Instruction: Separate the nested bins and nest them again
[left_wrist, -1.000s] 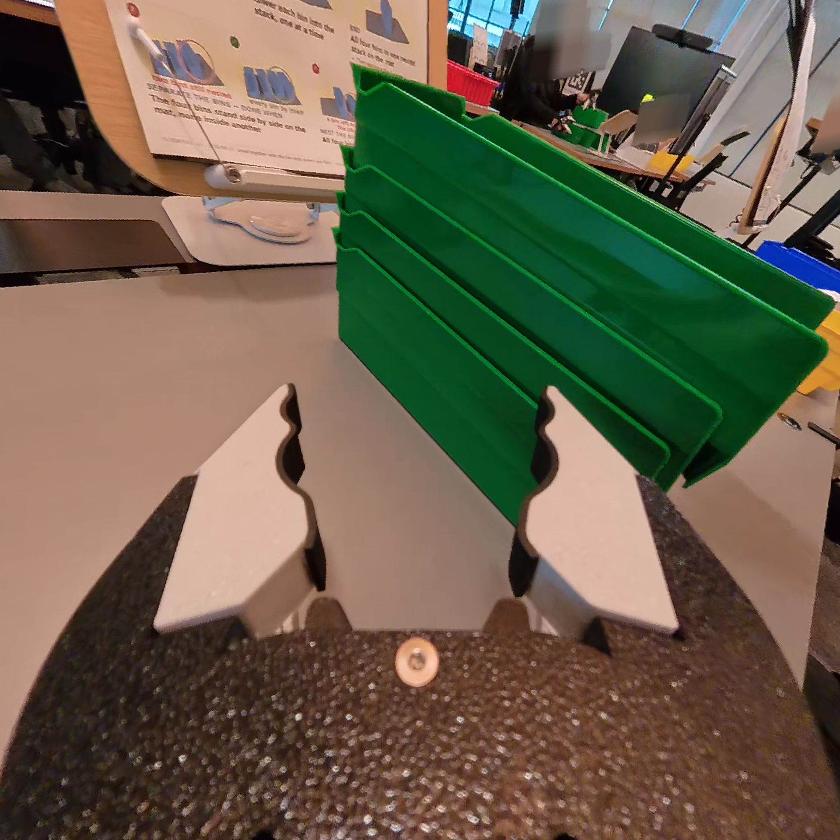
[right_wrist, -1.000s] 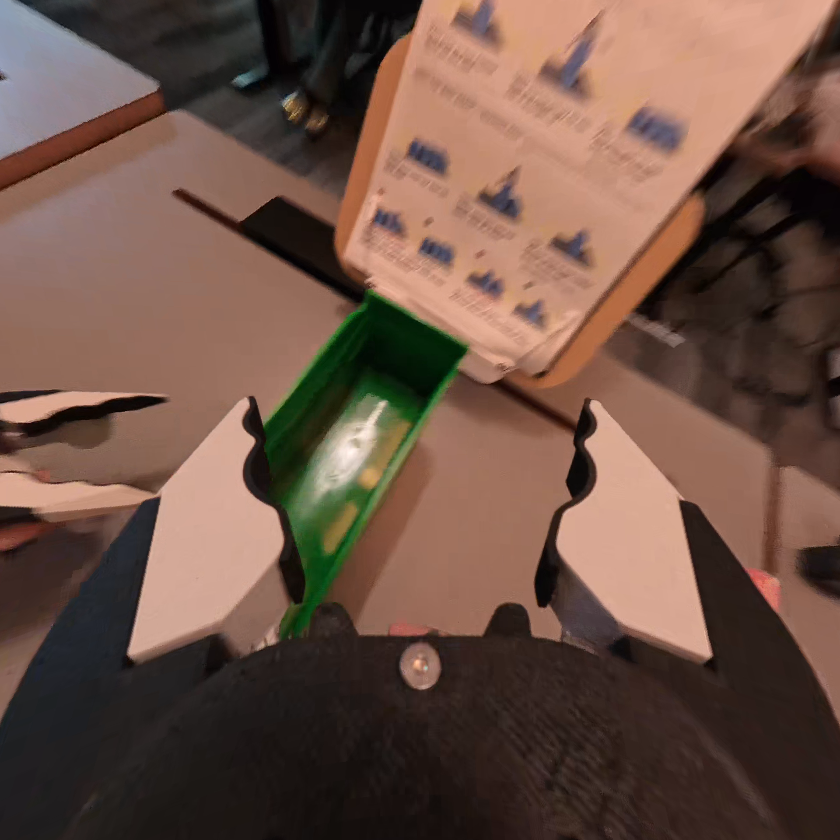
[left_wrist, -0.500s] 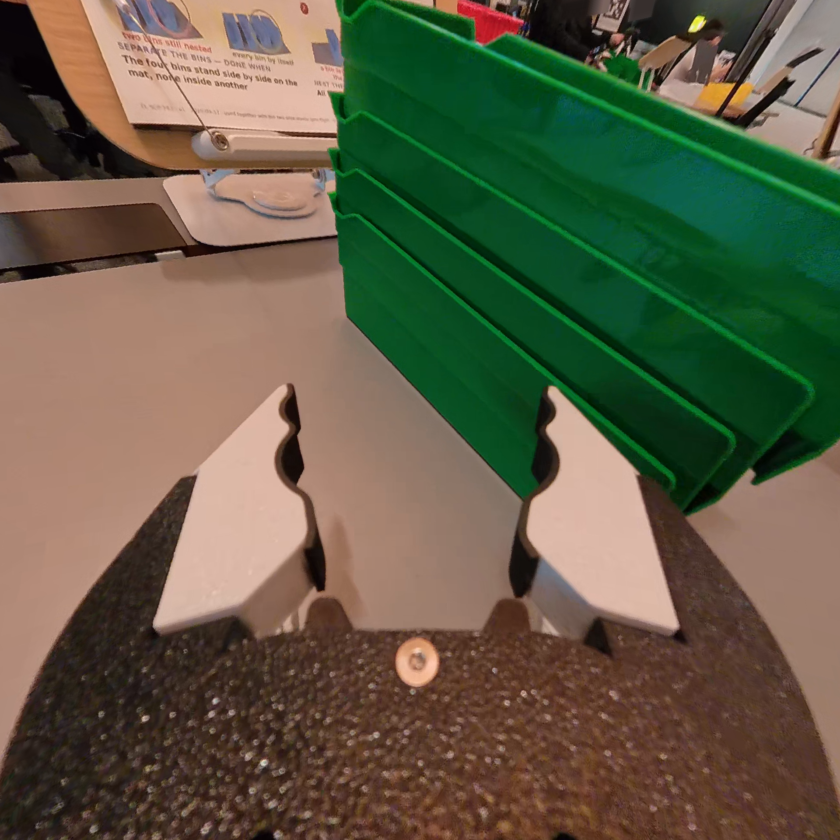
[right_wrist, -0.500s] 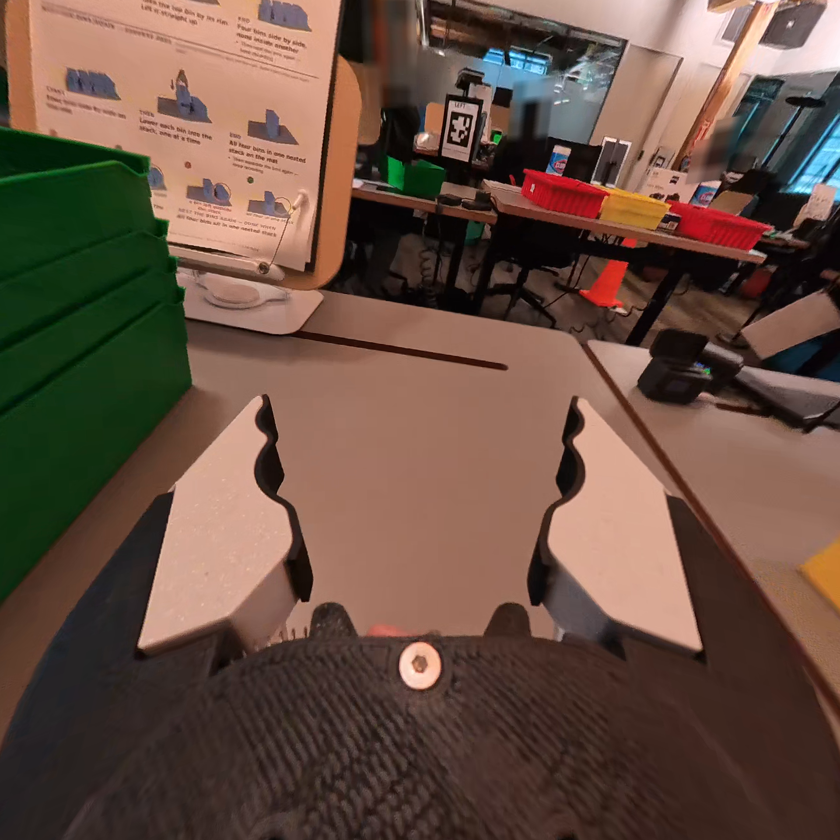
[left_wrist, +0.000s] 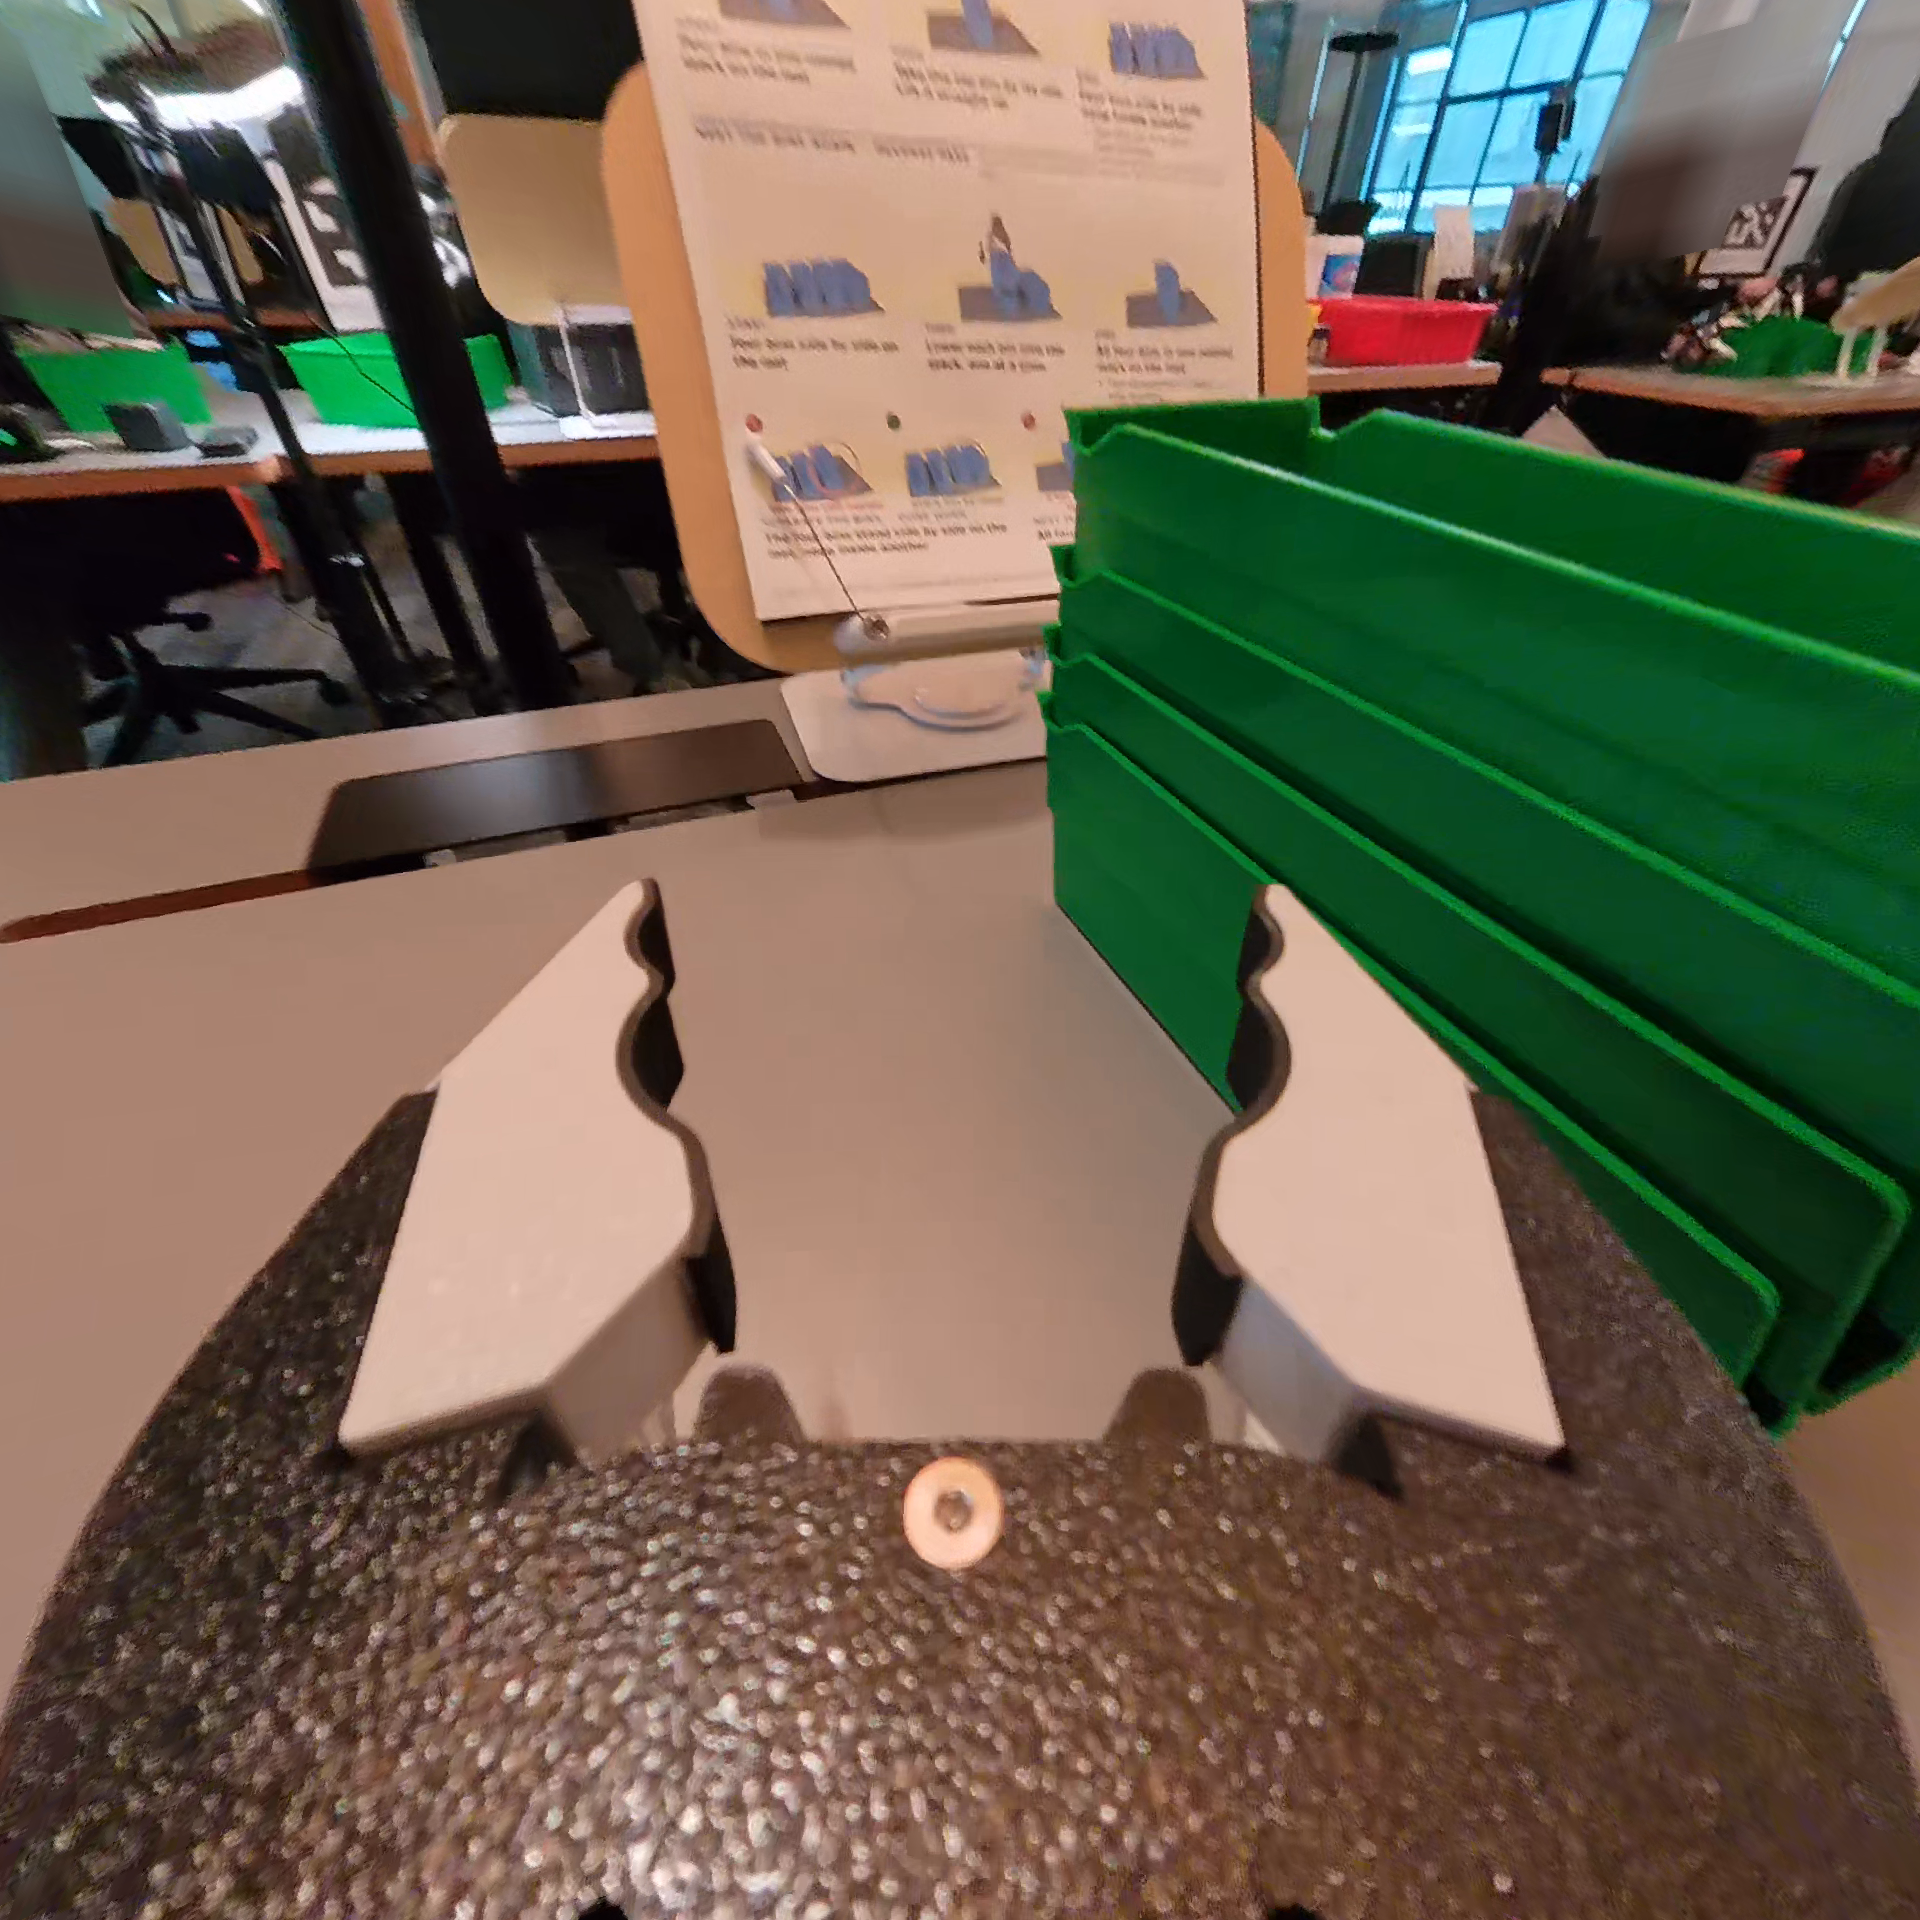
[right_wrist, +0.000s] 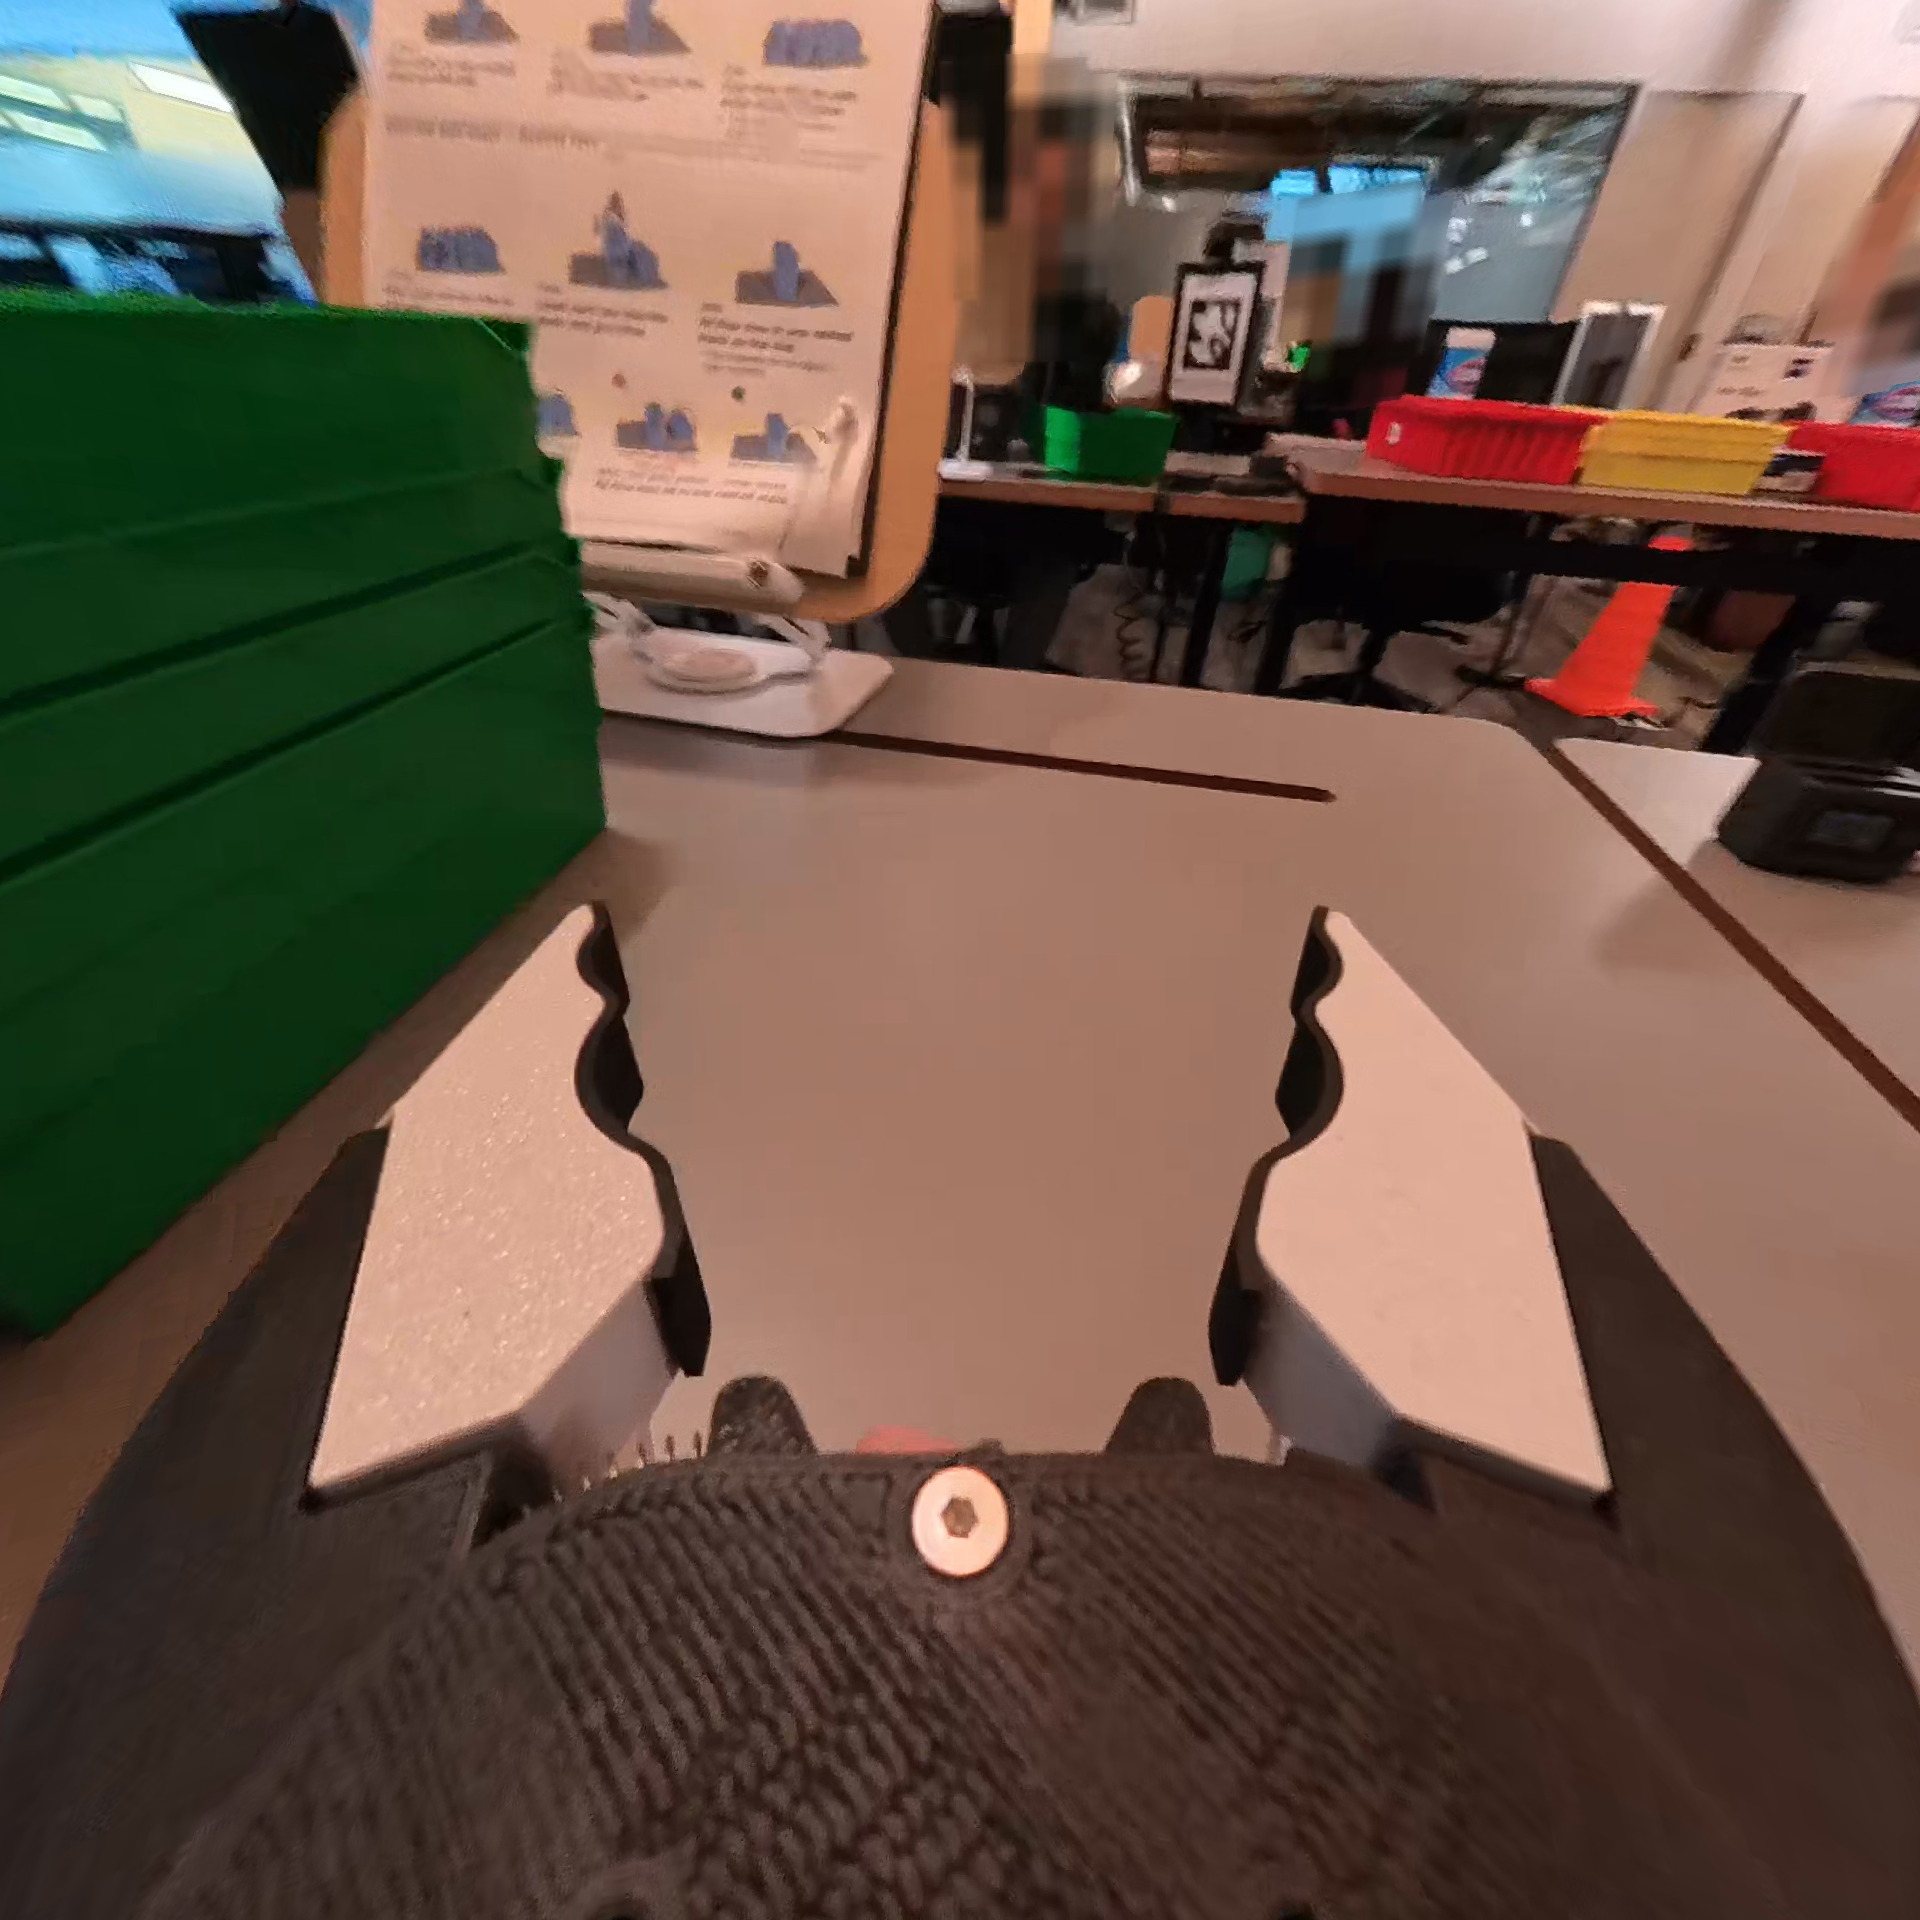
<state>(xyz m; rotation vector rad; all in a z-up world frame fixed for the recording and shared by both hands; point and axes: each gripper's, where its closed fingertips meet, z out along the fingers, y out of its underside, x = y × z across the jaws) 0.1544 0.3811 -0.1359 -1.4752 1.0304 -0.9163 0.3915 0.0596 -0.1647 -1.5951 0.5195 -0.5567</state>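
Note:
A stack of several green bins (left_wrist: 1507, 810), nested one inside another, stands on the grey table. It fills the right half of the left wrist view and shows at the left edge of the right wrist view (right_wrist: 260, 727). My left gripper (left_wrist: 951, 914) is open and empty, low over the table just left of the stack, its right finger (left_wrist: 1351, 1164) close to the lowest bin's wall. My right gripper (right_wrist: 961, 925) is open and empty, over bare table to the right of the stack.
An instruction sheet on a wooden board (left_wrist: 966, 312) with a white stand stands behind the stack; it also shows in the right wrist view (right_wrist: 665, 312). A dark slot (right_wrist: 1081, 769) crosses the table. A small black camera (right_wrist: 1829, 790) sits on the neighbouring table, right.
My left gripper has tilted up and drawn back a little, so the stack sits farther right. My right gripper swung from above the bins down to table level beside the stack.

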